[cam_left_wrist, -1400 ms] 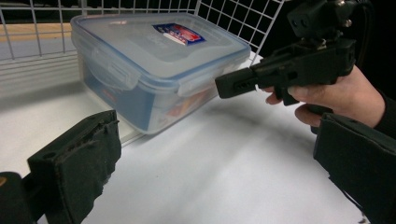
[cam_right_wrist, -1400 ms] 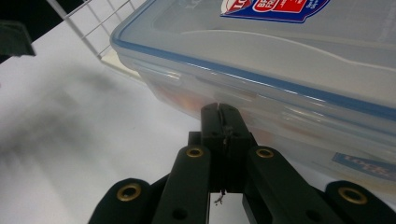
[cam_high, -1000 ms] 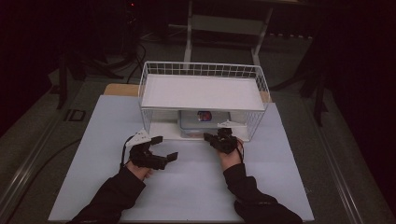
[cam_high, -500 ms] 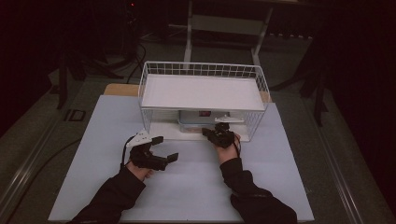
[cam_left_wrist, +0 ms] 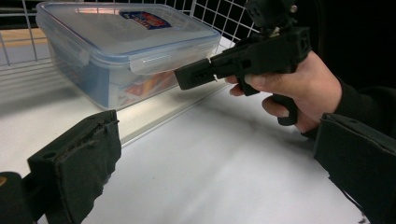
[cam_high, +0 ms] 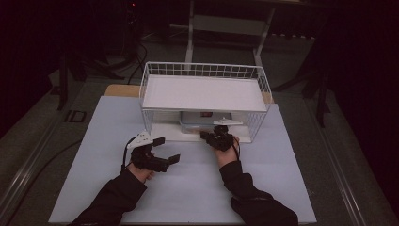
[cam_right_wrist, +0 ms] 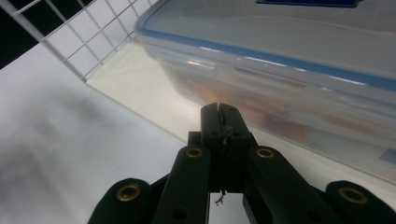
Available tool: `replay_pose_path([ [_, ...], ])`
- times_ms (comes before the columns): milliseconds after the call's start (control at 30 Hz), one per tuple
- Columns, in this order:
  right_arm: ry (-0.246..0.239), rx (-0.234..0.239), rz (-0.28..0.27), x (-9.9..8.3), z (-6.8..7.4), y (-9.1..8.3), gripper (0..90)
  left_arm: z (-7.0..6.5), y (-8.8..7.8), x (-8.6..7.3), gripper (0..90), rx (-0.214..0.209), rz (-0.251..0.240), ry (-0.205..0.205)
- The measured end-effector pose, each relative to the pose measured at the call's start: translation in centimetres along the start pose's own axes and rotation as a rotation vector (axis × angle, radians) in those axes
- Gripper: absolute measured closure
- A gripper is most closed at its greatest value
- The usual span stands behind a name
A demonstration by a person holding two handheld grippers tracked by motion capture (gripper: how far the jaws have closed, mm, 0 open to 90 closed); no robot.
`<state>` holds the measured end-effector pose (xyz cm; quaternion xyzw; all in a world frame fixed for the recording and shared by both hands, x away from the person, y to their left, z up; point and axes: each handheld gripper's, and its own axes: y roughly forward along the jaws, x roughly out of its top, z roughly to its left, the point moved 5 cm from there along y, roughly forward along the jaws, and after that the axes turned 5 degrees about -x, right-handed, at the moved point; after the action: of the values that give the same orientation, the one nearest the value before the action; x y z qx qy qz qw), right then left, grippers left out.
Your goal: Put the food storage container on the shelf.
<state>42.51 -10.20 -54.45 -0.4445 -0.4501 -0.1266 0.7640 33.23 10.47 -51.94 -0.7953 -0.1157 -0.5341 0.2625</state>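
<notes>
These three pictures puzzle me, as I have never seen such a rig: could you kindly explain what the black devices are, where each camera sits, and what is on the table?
There is no robot here: a person holds a black two-jaw hand gripper in each hand. The high view looks down from above the person's side of the pale table, with the left gripper at the left and the right gripper at the right. The other two cameras ride on the grippers and look along their jaws.

On the table stands a white wire shelf rack. Under it sits a clear plastic food box with a blue-rimmed clip lid.

The left gripper is open and holds nothing. The right gripper is shut, its tip close to the box's front clip; whether it touches is hard to tell.
</notes>
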Motion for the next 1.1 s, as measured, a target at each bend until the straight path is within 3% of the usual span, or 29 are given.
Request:
replay_pose_path([
  [200, -0.008, 0.023, -0.012, -0.2, 0.4, -0.9, 81.2, -0.5, -0.1, 0.3, 1.0, -0.002, -0.002, 0.017],
  [267, -0.031, 0.026, -0.023, -0.3, 0.6, -1.4, 68.4, -0.6, -0.1, 0.3, 1.0, -0.003, -0.002, 0.021],
  [367, -0.022, 0.029, -0.052, -0.4, 0.6, -2.0, 50.0, -0.6, -0.1, 0.4, 1.0, -0.007, 0.000, 0.021],
  [400, -0.022, 0.029, -0.052, -0.4, 0.6, -2.0, 50.0, -0.6, -0.1, 0.4, 1.0, -0.007, 0.000, 0.021],
  [433, -0.029, 0.019, -0.067, -0.5, 0.5, -2.3, 38.6, -0.7, -0.1, 0.5, 1.0, -0.010, -0.004, 0.021],
  [533, -0.021, 0.031, -0.083, -0.4, 0.4, -2.6, 31.9, -0.9, -0.4, 0.8, 1.0, -0.010, 0.001, 0.039],
  [567, -0.012, 0.054, -0.090, -0.4, 0.3, -3.0, 19.2, -1.0, -0.5, 0.9, 1.0, -0.008, 0.002, 0.043],
  [667, -0.026, 0.062, -0.098, -0.5, 0.2, -3.5, 13.7, -1.3, -0.8, 1.4, 1.0, -0.021, -0.004, 0.045],
  [1100, -0.059, 0.077, -0.136, -0.9, 0.5, -7.5, 14.8, -2.1, -3.2, 2.3, 1.0, -0.027, 0.012, 0.079],
])
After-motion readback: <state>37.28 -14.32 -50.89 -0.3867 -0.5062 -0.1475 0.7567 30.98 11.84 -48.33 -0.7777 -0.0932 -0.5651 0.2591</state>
